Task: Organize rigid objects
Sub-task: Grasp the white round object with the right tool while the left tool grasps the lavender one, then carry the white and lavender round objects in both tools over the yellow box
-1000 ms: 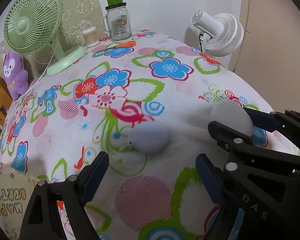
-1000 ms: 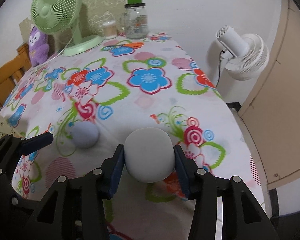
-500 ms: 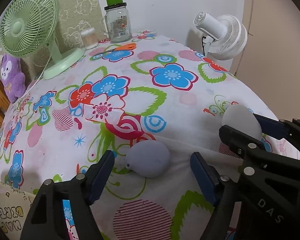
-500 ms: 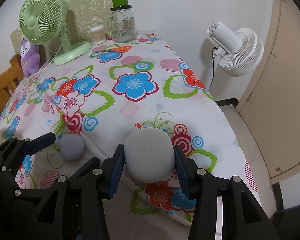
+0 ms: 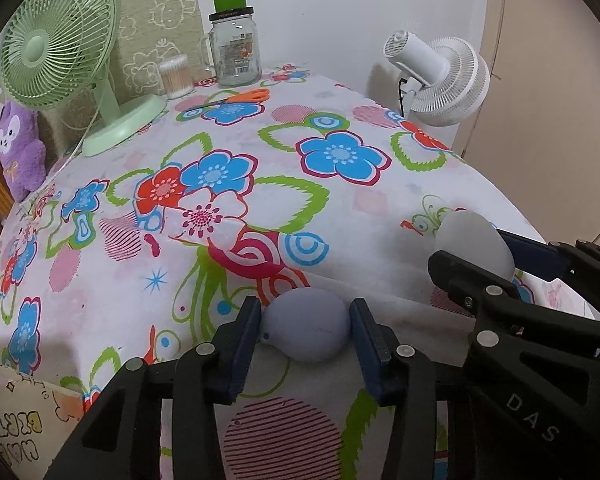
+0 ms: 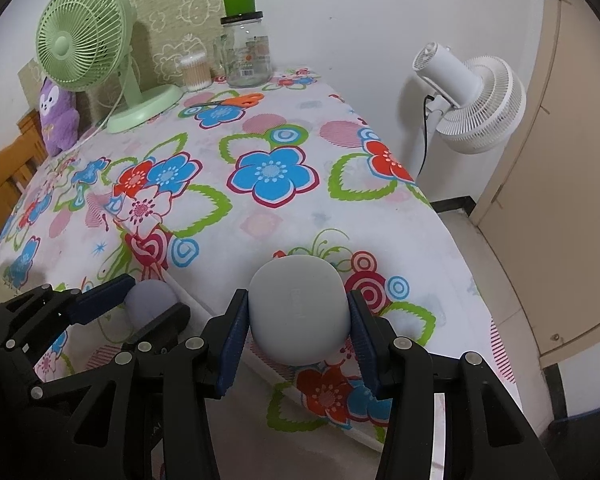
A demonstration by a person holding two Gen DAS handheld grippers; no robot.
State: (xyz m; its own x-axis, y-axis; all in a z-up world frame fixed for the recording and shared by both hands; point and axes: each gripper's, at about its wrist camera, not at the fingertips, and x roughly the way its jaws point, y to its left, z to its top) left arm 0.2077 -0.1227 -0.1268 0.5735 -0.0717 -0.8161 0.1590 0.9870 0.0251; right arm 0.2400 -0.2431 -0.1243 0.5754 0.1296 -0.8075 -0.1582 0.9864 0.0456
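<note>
Closing just now, the left tool (image 5: 305,330) pinches the lilac pebble (image 5: 306,328) on the table (image 5: 340,208); the right tool (image 6: 298,316) clamps the grey case (image 6: 298,312).

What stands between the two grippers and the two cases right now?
Nothing visible does. The left gripper, whose jaws have just been closing, has its pads against the small lavender case. The right gripper is clamped on the pale grey case. Both sit at the near end of the flowered tablecloth.
</note>
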